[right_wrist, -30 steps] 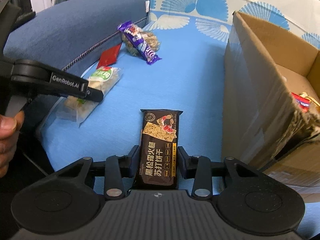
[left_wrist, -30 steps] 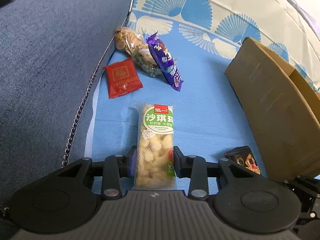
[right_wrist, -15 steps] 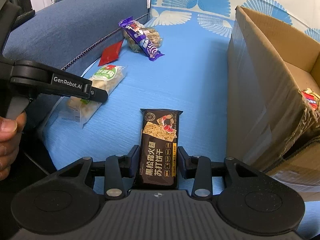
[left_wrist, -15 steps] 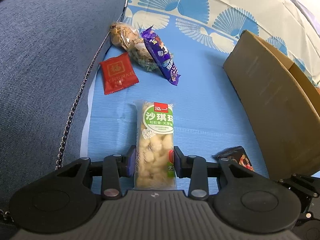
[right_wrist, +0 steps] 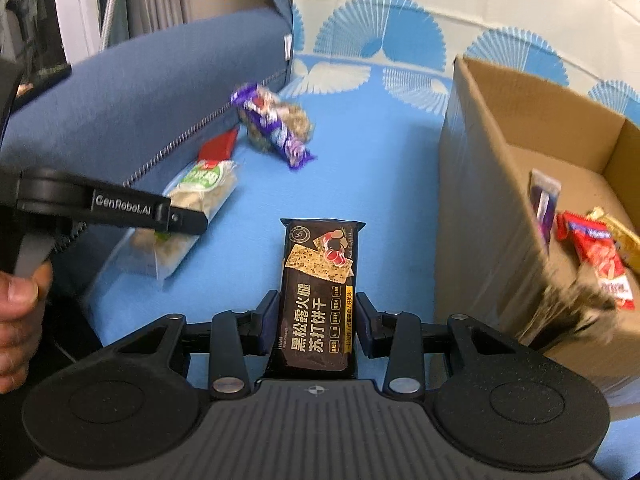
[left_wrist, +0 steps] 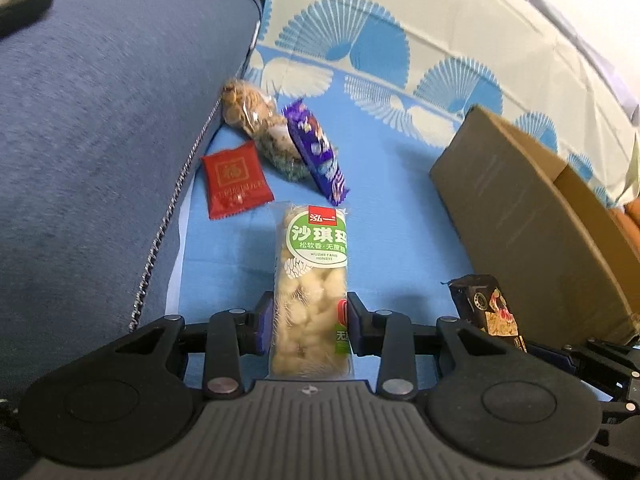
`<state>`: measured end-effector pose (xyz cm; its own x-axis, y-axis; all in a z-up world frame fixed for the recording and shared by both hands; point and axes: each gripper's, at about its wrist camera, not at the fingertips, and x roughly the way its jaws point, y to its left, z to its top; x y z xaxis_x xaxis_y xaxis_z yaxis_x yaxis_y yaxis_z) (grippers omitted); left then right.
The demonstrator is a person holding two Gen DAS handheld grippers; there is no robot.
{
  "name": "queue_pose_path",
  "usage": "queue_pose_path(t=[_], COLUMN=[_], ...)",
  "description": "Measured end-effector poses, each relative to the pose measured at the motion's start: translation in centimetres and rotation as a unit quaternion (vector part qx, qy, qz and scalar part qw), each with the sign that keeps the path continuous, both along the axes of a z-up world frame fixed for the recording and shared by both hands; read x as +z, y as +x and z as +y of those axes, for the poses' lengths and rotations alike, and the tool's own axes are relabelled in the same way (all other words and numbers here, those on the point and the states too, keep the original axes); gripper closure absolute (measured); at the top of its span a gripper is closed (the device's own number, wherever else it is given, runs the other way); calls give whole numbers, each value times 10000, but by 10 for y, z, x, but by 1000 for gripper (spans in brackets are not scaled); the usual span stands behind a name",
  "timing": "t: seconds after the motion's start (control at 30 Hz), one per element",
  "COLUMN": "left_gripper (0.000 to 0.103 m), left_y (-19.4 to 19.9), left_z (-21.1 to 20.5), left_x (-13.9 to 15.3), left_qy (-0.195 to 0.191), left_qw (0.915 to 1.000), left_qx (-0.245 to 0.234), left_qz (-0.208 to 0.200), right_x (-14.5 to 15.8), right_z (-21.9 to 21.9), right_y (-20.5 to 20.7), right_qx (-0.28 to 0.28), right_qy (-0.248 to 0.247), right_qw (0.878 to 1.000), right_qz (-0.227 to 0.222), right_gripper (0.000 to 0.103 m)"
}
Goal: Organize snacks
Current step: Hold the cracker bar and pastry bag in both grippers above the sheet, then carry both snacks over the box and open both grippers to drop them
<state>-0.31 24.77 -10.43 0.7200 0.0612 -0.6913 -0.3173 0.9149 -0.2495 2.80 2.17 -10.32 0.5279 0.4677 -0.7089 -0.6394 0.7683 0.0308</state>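
Observation:
My left gripper [left_wrist: 310, 322] is shut on a clear snack pack with a green label [left_wrist: 314, 280], held above the blue sheet; it also shows in the right wrist view [right_wrist: 188, 208]. My right gripper [right_wrist: 316, 324] is shut on a dark brown cracker pack [right_wrist: 318, 296], which also shows in the left wrist view [left_wrist: 490, 308]. An open cardboard box [right_wrist: 480, 184] stands to the right, with several snack packets [right_wrist: 596, 252] inside. A red packet [left_wrist: 236, 178], a purple bar [left_wrist: 316, 156] and a clear bag of brown snacks [left_wrist: 260, 128] lie ahead on the sheet.
A blue sofa armrest [left_wrist: 100, 140] with a zipper rises on the left. A fan-patterned cover [left_wrist: 400, 52] lies behind. The person's hand [right_wrist: 20, 308] holds the left gripper's handle.
Both grippers have risen with their packs still held. The right view now looks down into the box, showing the packets inside.

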Motion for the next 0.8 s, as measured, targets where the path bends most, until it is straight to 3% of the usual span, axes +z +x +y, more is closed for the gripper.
queue_pose_path(t=[0.47,0.8], left_gripper=[63,63], left_y=[-19,-14], left_z=[1,-14], left_x=[19,39], left_qy=[-197,-1164], left_qw=[9976,9901], left_qx=[90,622], left_qz=[-650,-488], right_x=[55,87], right_z=[-9,-47], right_y=[-7,18], right_qx=[335,-318], right_qy=[1013,1758], right_qw=[9910,9784], right_qz=[-814,-1043], right_gripper=[62,62])
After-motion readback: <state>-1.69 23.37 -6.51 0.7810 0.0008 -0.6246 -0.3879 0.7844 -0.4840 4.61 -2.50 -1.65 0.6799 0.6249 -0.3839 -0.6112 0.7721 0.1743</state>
